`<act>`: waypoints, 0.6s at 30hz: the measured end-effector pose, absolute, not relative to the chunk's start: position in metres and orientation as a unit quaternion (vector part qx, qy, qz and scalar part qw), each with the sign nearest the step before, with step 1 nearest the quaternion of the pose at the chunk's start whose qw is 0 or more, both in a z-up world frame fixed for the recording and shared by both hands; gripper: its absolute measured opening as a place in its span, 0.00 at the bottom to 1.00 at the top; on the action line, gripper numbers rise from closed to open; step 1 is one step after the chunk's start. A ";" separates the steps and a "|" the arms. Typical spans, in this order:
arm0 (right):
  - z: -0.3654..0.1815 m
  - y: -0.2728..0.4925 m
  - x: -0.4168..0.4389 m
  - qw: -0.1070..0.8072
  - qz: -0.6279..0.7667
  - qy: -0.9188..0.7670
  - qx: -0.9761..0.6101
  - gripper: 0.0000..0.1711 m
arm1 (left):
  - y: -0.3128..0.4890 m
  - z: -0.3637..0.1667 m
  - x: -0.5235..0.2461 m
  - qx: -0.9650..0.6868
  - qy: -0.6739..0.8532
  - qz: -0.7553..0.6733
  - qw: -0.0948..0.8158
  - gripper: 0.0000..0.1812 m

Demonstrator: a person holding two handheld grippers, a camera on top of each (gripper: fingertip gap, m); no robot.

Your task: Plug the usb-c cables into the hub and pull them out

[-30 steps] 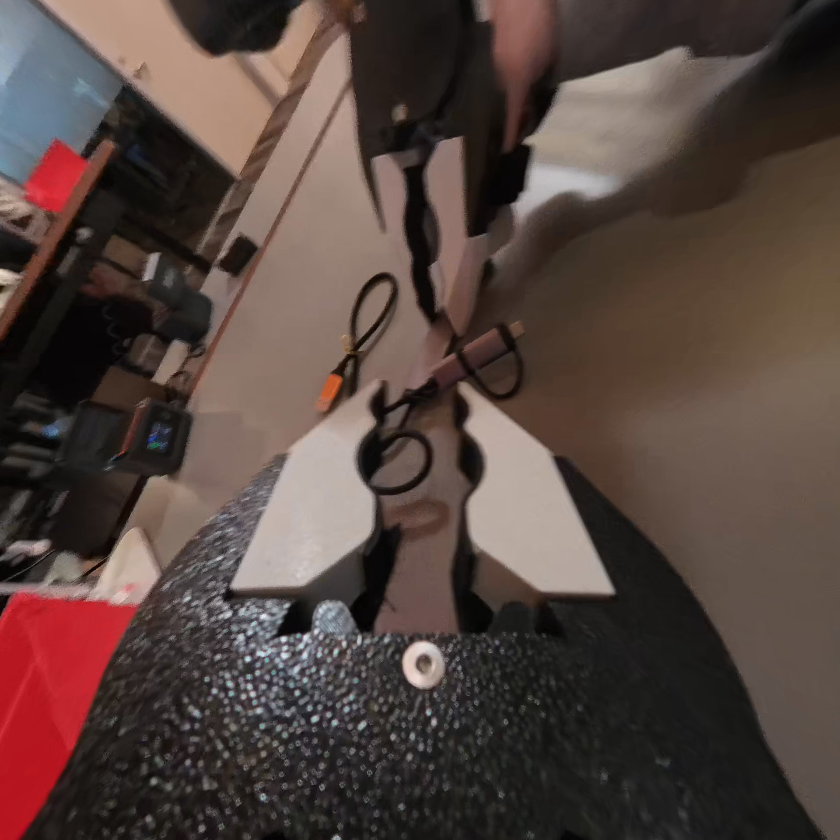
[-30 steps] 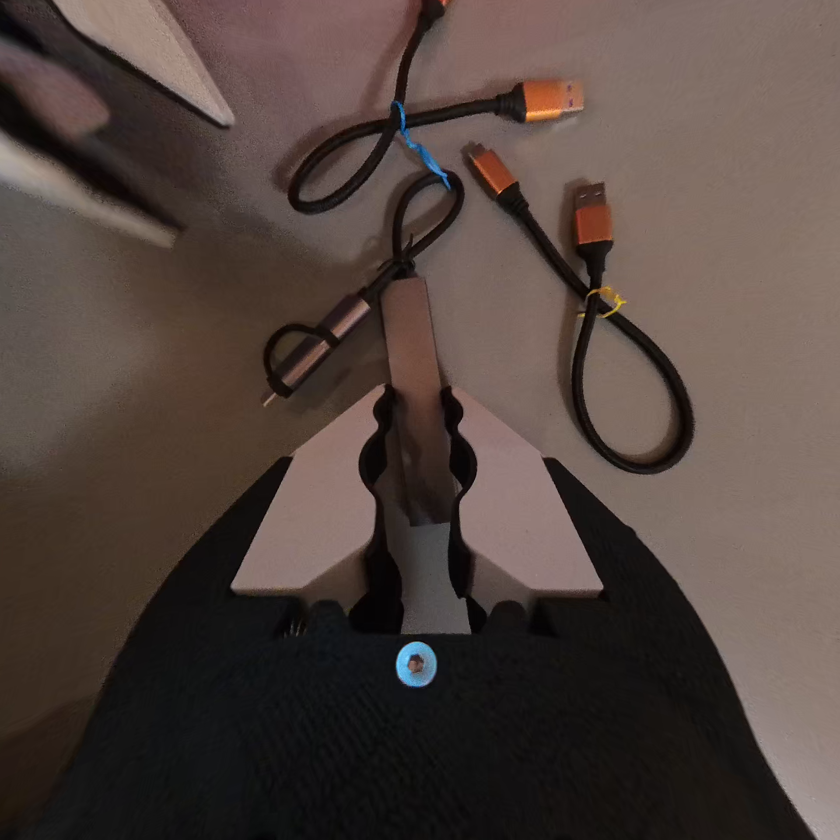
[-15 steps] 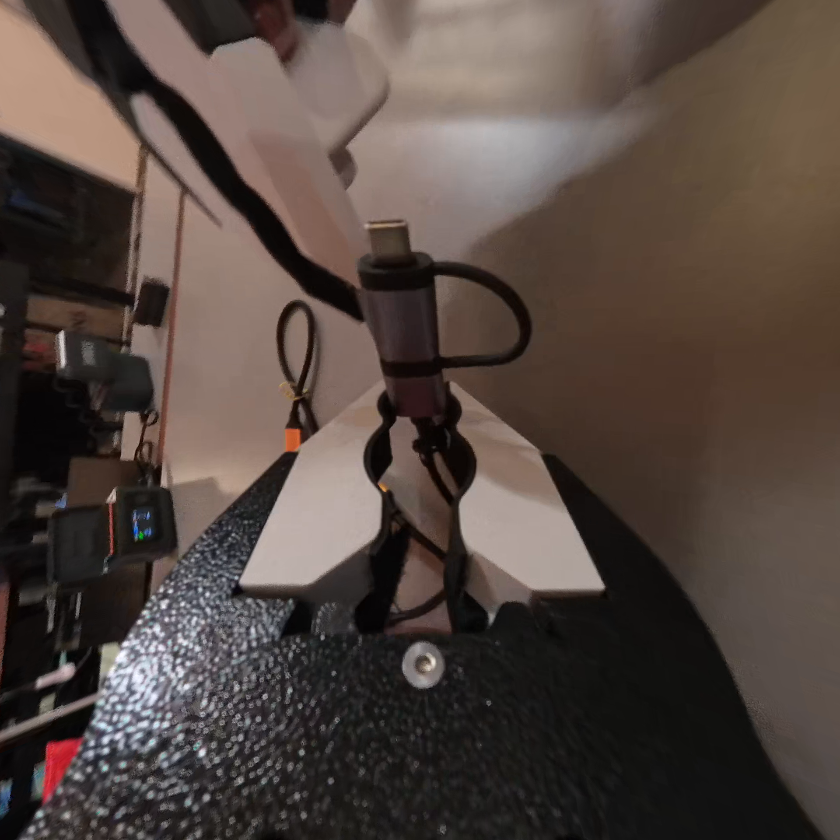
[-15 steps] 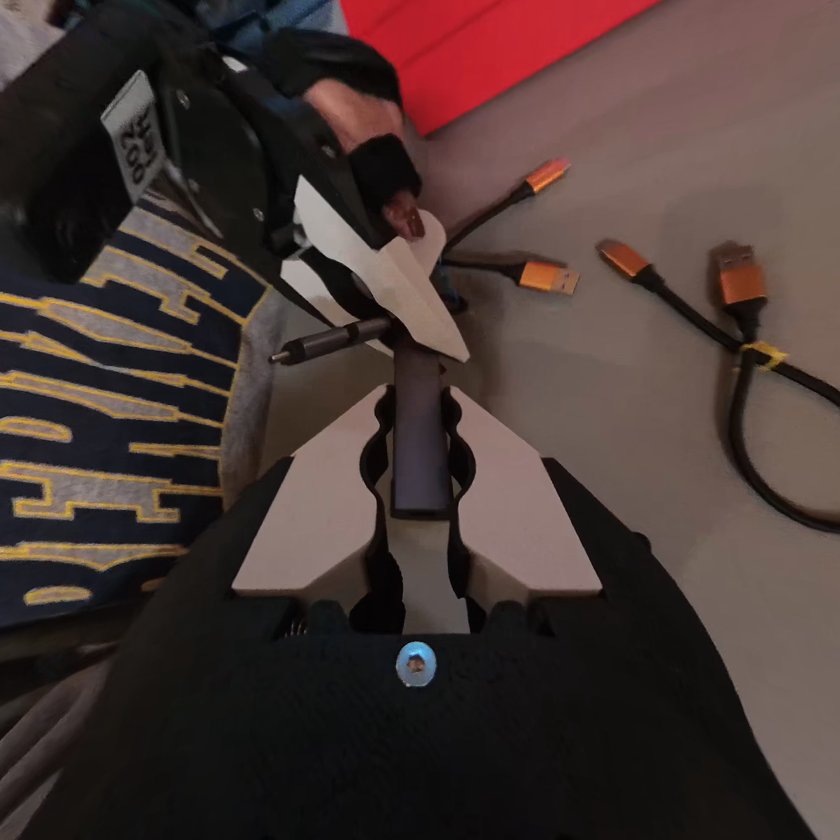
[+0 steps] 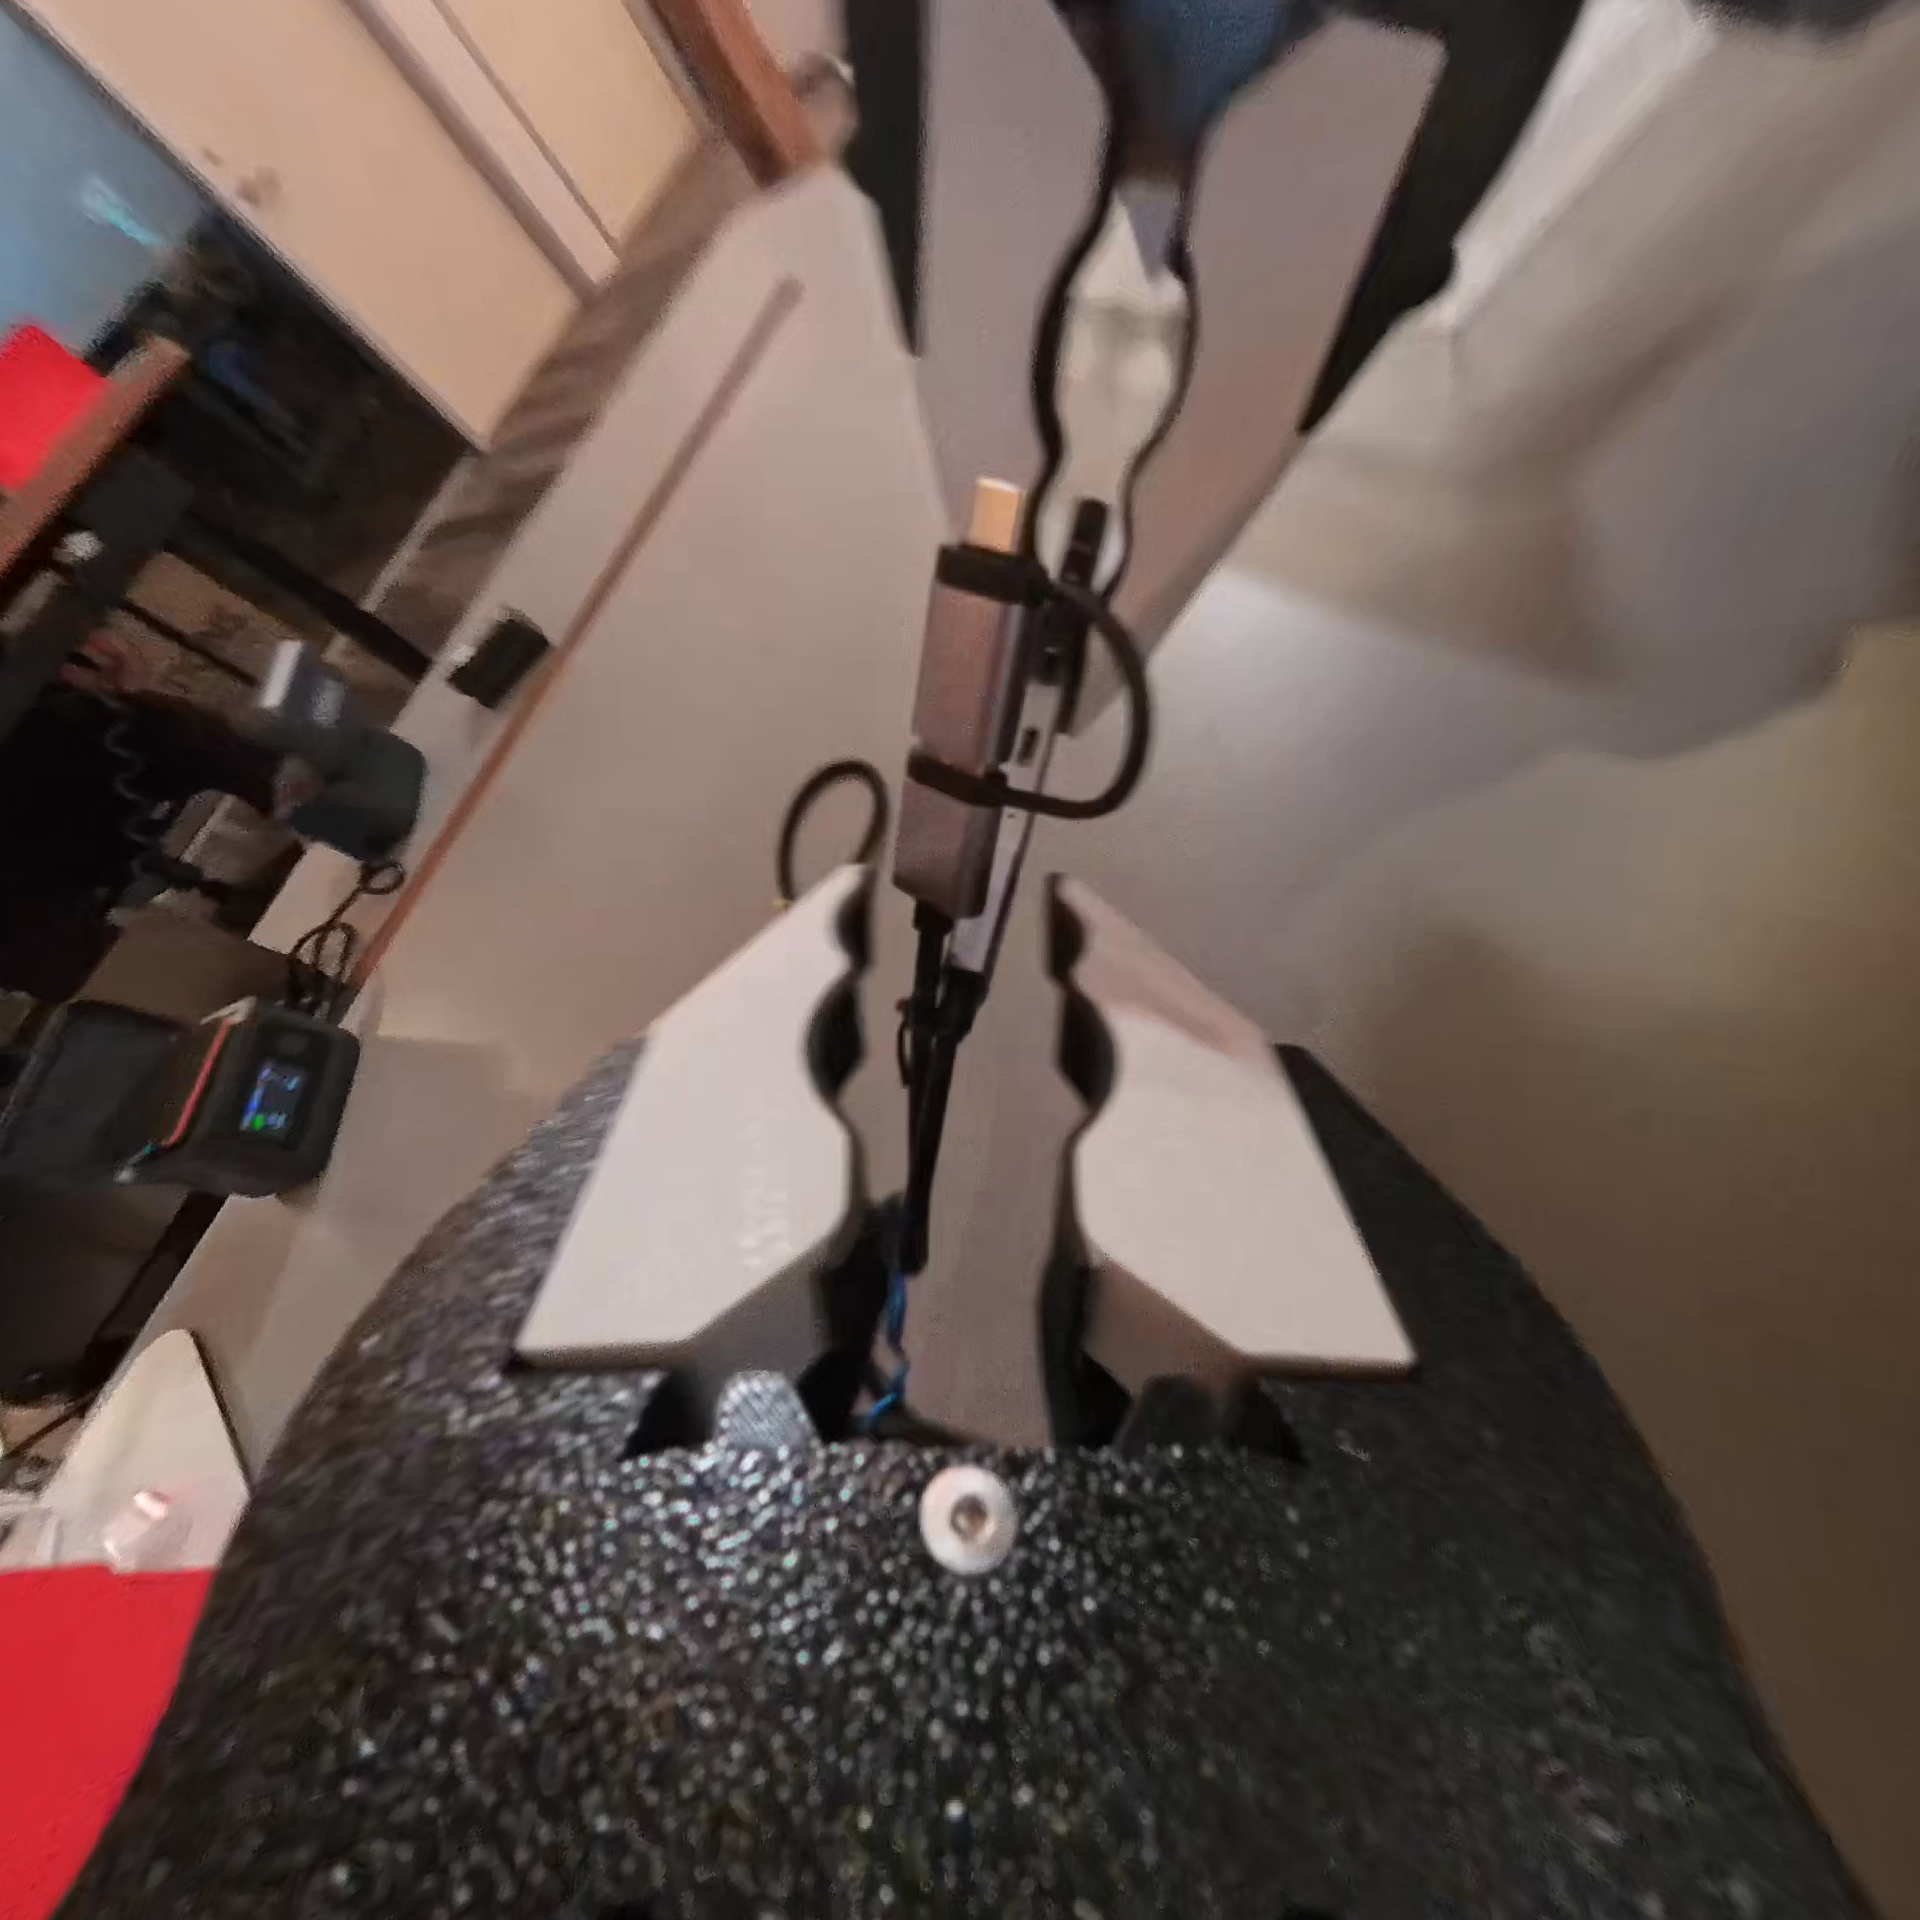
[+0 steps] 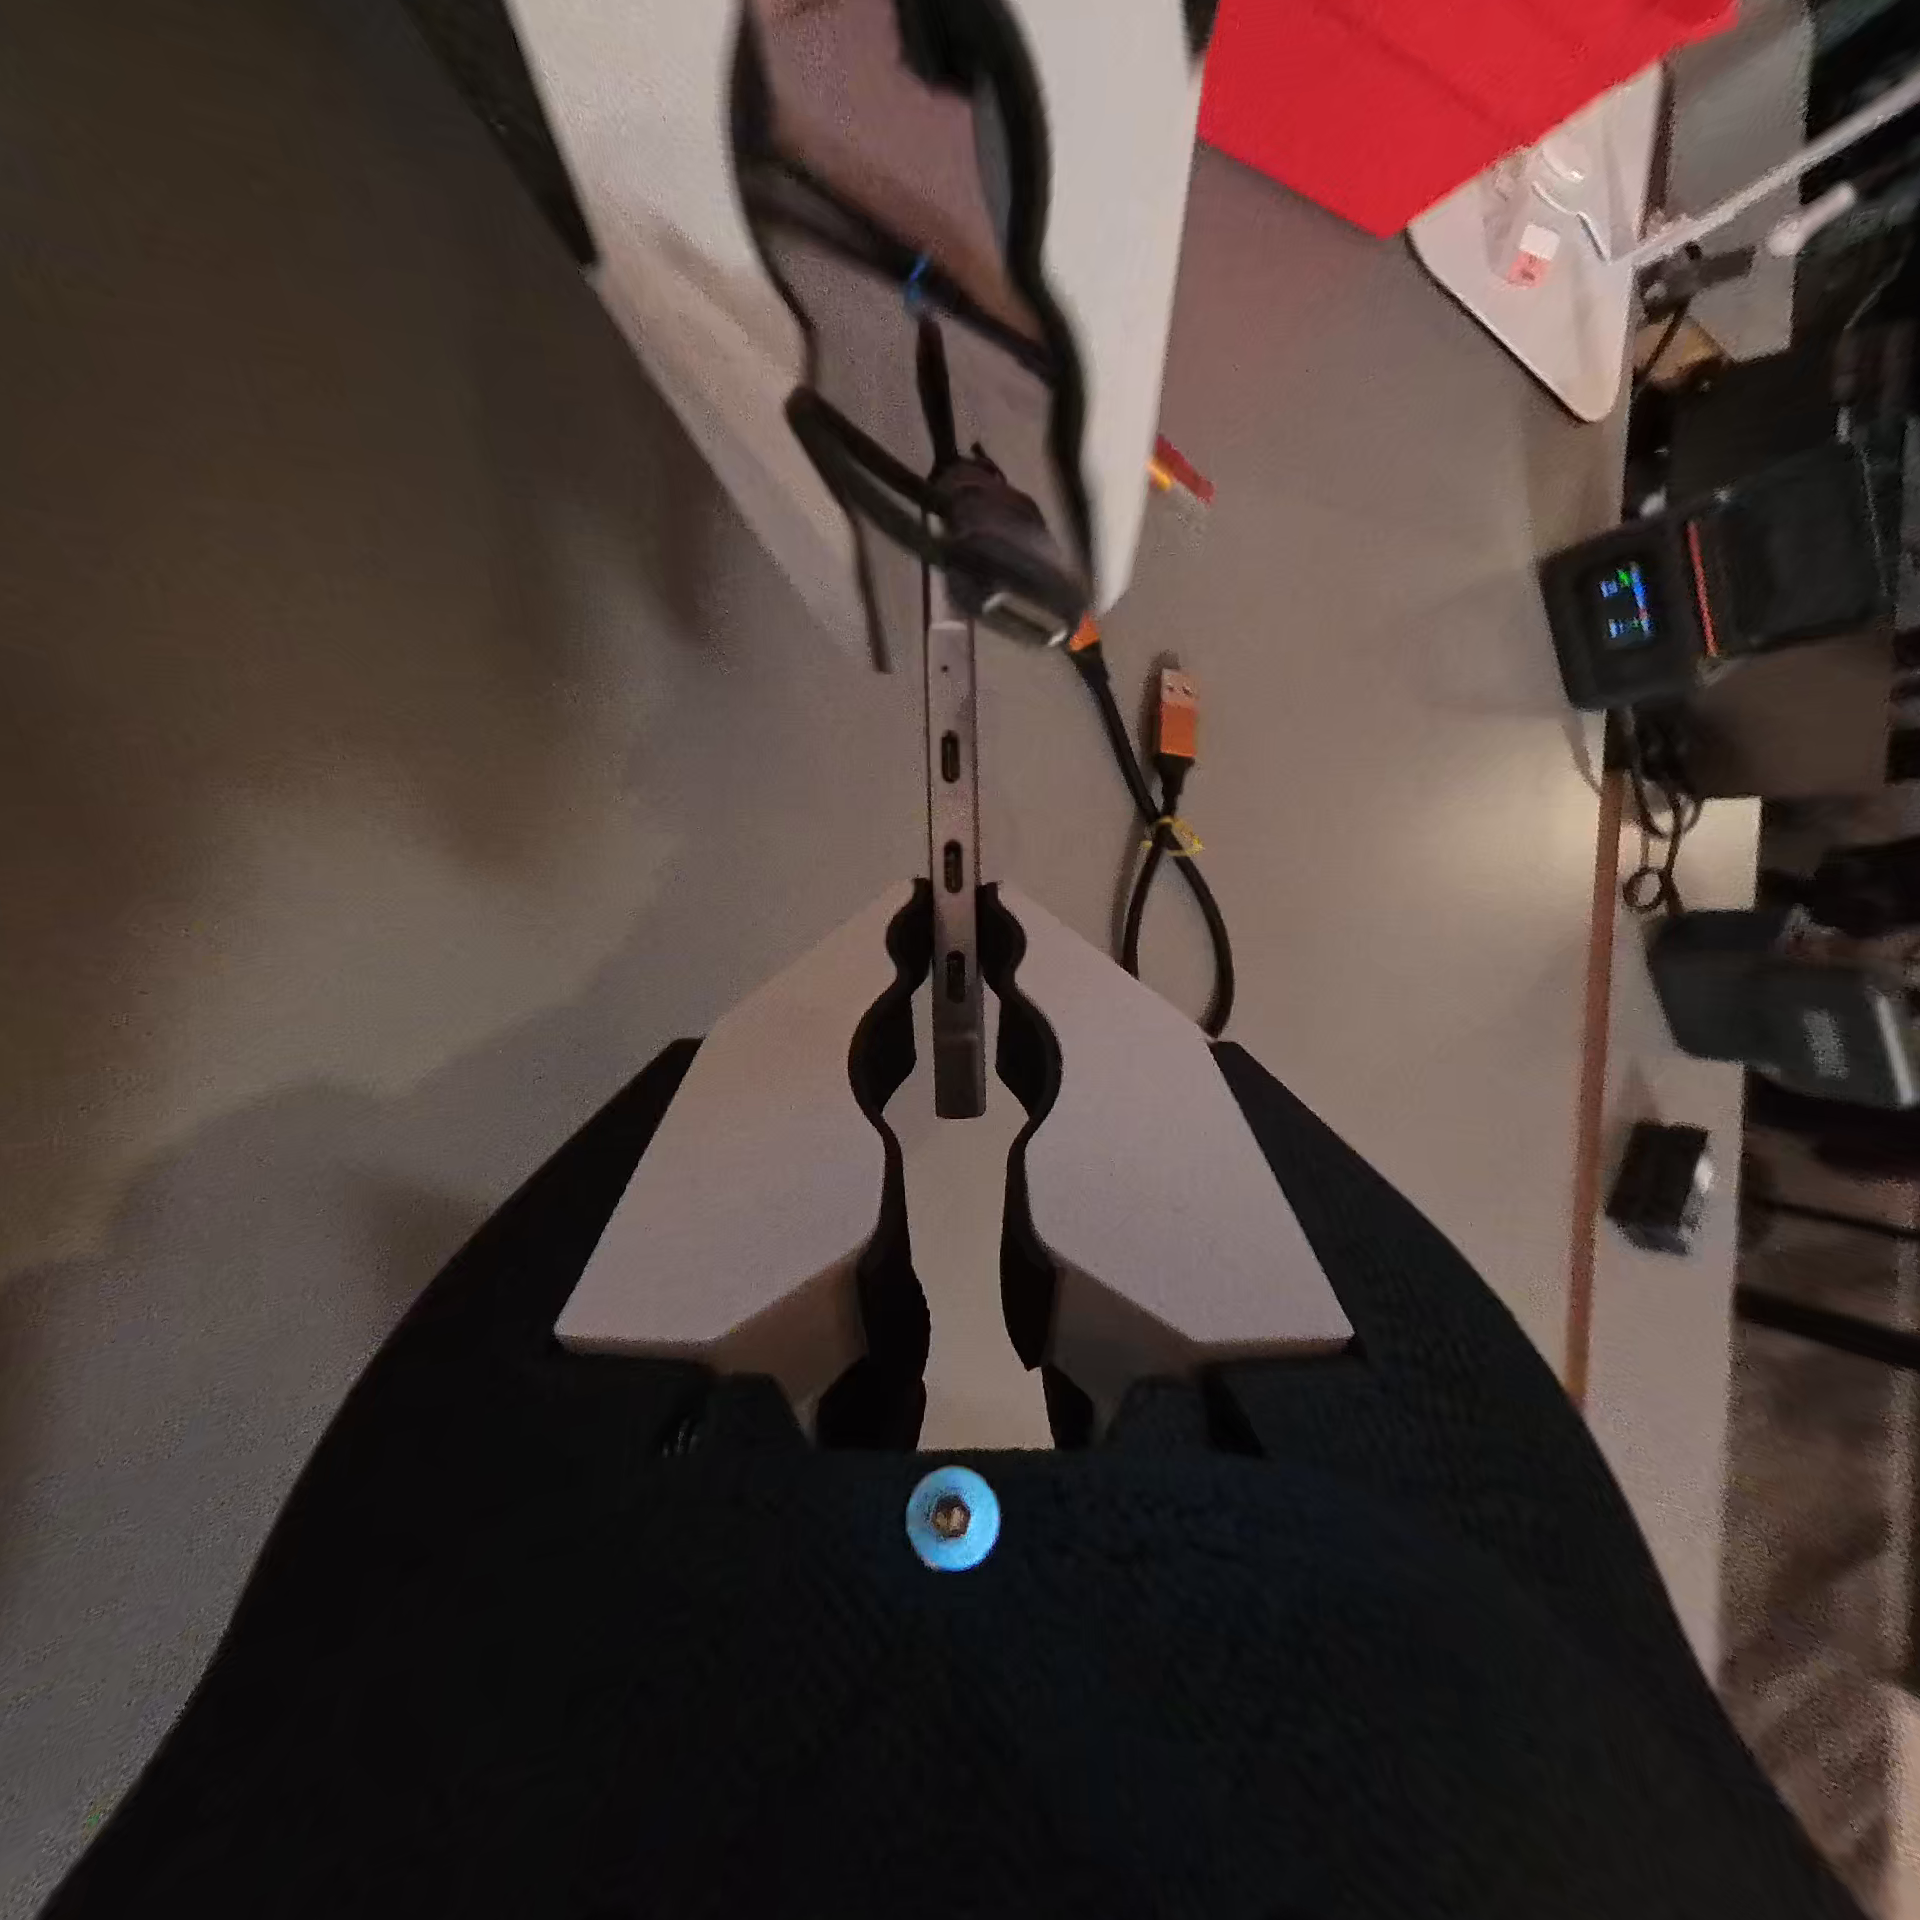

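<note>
My right gripper [image 6: 956, 883] is shut on a slim grey hub [image 6: 954, 821] and holds it edge-on above the table, its row of ports facing the right wrist camera. The hub's own grey plug [image 5: 961, 727], with a black tethered cap, hangs beside the hub just past my left gripper [image 5: 956, 894]. The left gripper is open, and the plug's black cord [image 5: 930, 1091] runs through the gap between its fingers. The two grippers face each other tip to tip. An orange-ended cable [image 6: 1174, 717] with a yellow tie lies on the table.
A black cable loop [image 5: 821, 821] lies on the beige table [image 5: 644, 727]. A red sheet [image 6: 1403, 104] and a white tray [image 6: 1538, 260] sit at the table's end. A small device with a lit screen [image 6: 1621, 613] and dark shelving stand beyond the table edge.
My left gripper has opened and let go of the grey plug it held half a second ago. The right gripper has turned the hub edge-on, and both grippers have swung round.
</note>
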State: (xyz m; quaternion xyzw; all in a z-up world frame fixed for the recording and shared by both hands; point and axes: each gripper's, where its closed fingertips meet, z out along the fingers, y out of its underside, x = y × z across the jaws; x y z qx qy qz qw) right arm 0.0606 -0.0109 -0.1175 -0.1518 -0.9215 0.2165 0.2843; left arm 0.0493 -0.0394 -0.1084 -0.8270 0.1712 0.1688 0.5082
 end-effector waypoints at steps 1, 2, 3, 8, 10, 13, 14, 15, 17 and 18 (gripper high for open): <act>-0.112 -0.004 0.060 0.288 0.221 -0.916 -0.171 0.04 | -0.041 -0.098 0.043 -0.819 0.144 0.174 0.527 0.31; -0.105 0.006 0.056 0.306 0.219 -0.907 -0.191 0.04 | -0.045 -0.089 0.036 -0.810 0.120 0.188 0.543 0.41; -0.097 0.018 0.054 0.321 0.216 -0.897 -0.212 0.04 | -0.049 -0.080 0.032 -0.798 0.109 0.199 0.558 0.43; -0.056 0.031 0.052 0.352 0.302 -0.848 -0.255 0.04 | -0.064 -0.058 0.068 -0.742 0.163 0.160 0.631 0.20; -0.042 0.016 0.057 0.339 0.360 -0.834 -0.243 0.04 | -0.063 -0.053 0.083 -0.724 0.171 0.147 0.652 0.24; -0.031 -0.026 0.077 0.276 0.446 -0.833 -0.173 0.04 | -0.052 -0.066 0.091 -0.754 0.153 0.099 0.631 0.30; -0.030 -0.039 0.084 0.253 0.466 -0.835 -0.148 0.04 | -0.049 -0.068 0.092 -0.761 0.142 0.071 0.629 0.31; -0.030 -0.051 0.091 0.228 0.478 -0.838 -0.128 0.04 | -0.046 -0.067 0.094 -0.760 0.128 0.037 0.636 0.32; -0.035 -0.068 0.101 0.185 0.486 -0.848 -0.100 0.04 | -0.046 -0.054 0.101 -0.735 0.110 -0.043 0.667 0.35; -0.038 -0.073 0.103 0.173 0.482 -0.854 -0.092 0.04 | -0.049 -0.045 0.104 -0.714 0.110 -0.081 0.687 0.33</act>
